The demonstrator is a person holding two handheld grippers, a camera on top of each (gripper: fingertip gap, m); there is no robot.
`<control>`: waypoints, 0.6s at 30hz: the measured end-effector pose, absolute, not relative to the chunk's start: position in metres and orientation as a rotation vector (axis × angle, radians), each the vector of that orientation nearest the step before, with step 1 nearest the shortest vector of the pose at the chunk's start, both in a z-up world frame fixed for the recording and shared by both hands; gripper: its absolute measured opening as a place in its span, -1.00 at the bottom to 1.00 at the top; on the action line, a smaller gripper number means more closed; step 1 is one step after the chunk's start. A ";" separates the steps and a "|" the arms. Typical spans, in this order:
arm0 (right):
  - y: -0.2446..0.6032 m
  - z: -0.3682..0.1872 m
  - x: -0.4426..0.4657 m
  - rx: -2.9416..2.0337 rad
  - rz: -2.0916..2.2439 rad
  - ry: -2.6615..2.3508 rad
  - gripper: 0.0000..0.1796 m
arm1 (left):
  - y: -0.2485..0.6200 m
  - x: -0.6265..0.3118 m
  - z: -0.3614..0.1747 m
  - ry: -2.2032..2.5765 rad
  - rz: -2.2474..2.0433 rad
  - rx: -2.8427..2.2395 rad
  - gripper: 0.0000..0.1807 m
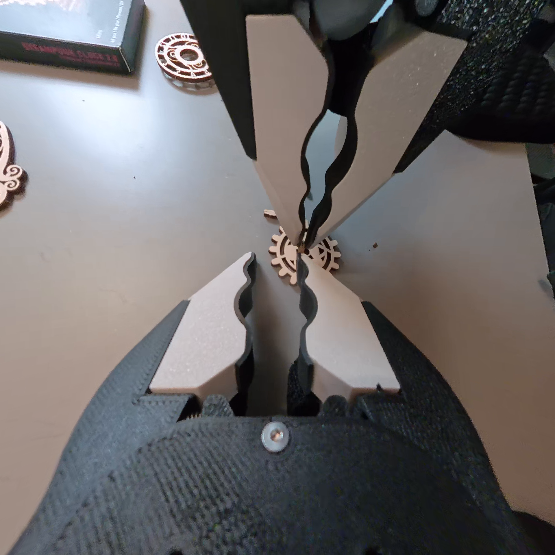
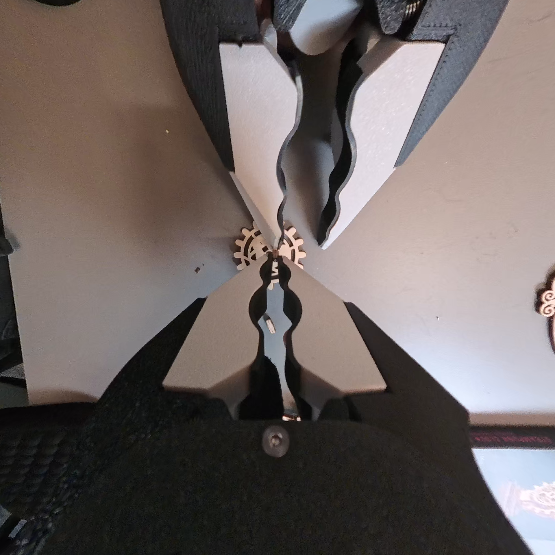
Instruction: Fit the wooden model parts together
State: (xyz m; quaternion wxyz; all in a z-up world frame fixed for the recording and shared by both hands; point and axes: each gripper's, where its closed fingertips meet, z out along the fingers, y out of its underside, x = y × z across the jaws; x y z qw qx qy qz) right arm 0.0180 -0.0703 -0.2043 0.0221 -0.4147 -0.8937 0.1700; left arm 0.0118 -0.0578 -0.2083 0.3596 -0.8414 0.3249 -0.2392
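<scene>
So both grippers are nose to nose over a little wooden gear (image 1: 303,259) lying flat on the grey table (image 1: 120,270). The left gripper (image 1: 277,259) is spread apart, nothing held between its fingers; one fingertip (image 1: 304,264) sits right on top of the gear near its middle and the other one hangs off to the side over bare table.

The right gripper (image 2: 271,260) comes in from the opposite side and is squeezed nearly together at the tips. There's a tiny dark peg (image 1: 302,248) pinched between those tips, right at the gear's centre, but it's honestly too small to say whether it's seated in the hole or just touching the wood. In the right wrist view the tips of both tools meet at about the same spot on the gear (image 2: 268,250).

Other bits around: a small wooden pin (image 2: 271,326) lies on the table under the right gripper, visible through the gap between its fingers, just beside the gear. A round openwork wooden disc (image 1: 183,58) sits further off, next to a dark box (image 1: 72,33). A curly, scroll-edged wooden piece (image 1: 9,168) is at the table's edge of the left view, well apart from the gear. A little dark crumb (image 1: 374,245) lies near the gear too.
</scene>
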 end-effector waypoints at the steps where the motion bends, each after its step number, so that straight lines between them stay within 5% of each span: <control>1: -0.070 -0.204 0.018 -1.283 0.529 -2.767 -1.00 | -0.058 0.012 -0.208 0.838 -0.611 -2.169 -0.72; 18: -0.068 -0.203 0.017 -1.232 0.536 -2.713 -1.00 | -0.054 0.012 -0.209 0.810 -0.565 -2.175 -0.69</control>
